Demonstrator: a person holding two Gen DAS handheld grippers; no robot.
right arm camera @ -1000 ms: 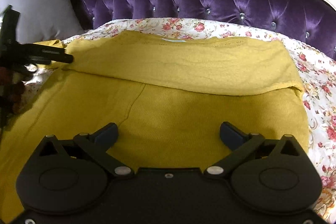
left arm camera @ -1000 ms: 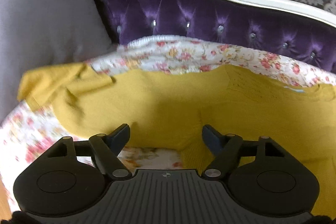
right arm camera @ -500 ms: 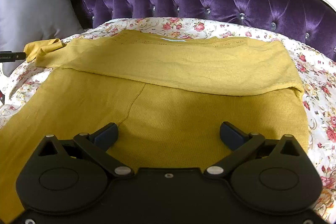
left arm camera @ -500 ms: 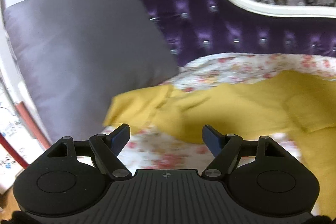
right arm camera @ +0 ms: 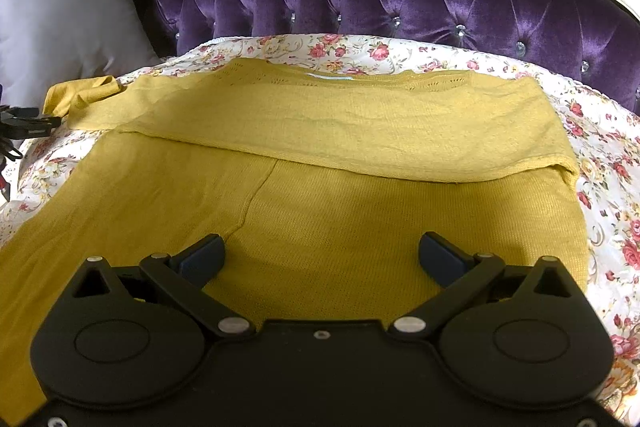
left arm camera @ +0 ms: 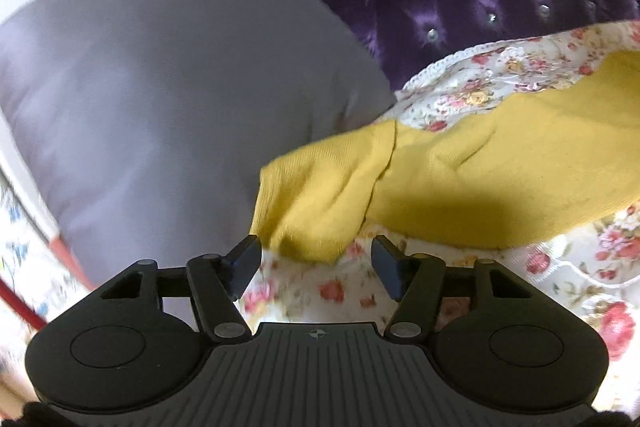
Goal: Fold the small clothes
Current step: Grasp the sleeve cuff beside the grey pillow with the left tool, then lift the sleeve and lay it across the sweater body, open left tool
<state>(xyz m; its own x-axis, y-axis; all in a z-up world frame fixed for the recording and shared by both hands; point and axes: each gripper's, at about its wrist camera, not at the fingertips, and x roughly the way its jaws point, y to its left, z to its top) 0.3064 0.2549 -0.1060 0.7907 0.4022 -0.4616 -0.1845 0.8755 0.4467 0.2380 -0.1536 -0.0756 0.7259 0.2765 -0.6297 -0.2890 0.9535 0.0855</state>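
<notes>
A mustard-yellow knit sweater lies spread on the floral sheet, with one sleeve folded across its upper part. Its other sleeve end lies bunched at the far left beside the grey pillow. My left gripper is open and empty, its fingertips just short of that sleeve cuff. It shows at the left edge of the right wrist view. My right gripper is open and empty, hovering over the sweater's lower body.
A grey pillow leans at the left end, touching the sleeve cuff. The purple tufted backrest with a white frame runs behind. Floral sheet shows around the sweater on the left and right.
My left gripper has swung left from the sweater body to the bunched sleeve cuff by the pillow and moved close to it. The right gripper has stayed still.
</notes>
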